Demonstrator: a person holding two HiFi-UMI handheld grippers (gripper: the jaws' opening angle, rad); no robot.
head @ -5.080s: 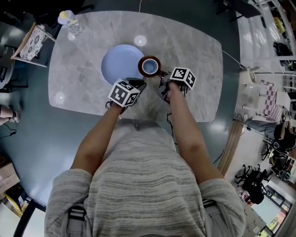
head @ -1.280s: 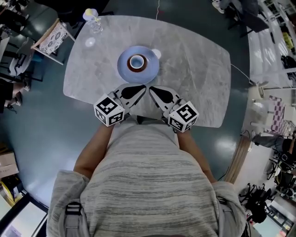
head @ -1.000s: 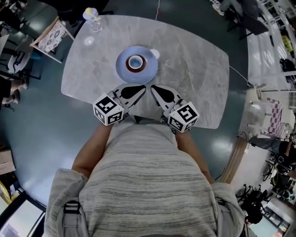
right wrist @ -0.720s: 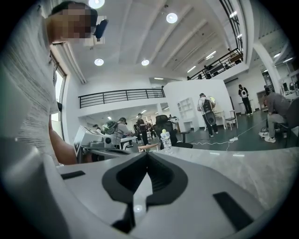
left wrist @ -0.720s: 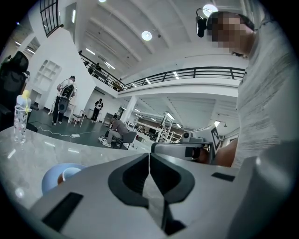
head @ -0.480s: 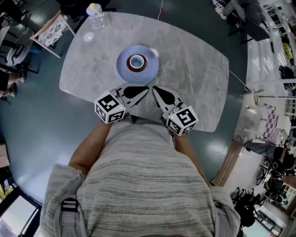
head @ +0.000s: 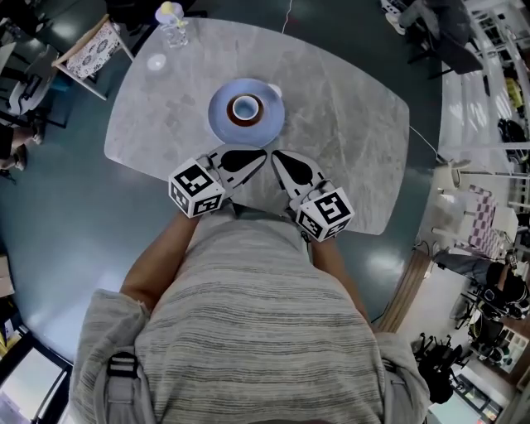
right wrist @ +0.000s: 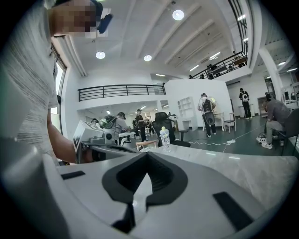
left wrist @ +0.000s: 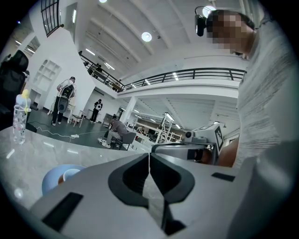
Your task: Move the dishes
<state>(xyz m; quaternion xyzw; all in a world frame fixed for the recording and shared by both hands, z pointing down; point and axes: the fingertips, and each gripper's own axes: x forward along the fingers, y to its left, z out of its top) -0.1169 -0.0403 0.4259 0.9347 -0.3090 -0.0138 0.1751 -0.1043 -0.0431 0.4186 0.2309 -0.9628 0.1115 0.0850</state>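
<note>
Left tool point(left wrist: 149, 158): clenched, jaws pressed together, nothing between them. Right tool point(right wrist: 145, 158): likewise clenched and empty. In the head view both sit at the near edge of the grey marble surface point(head: 348, 108), tips close together and angled toward the dishes. The brown cup point(head: 245, 108) stands upright in the middle of the blue plate point(head: 218, 120), just beyond the tool tips and apart from them. A clear bottle point(head: 172, 20) stands at the far left corner.
</note>
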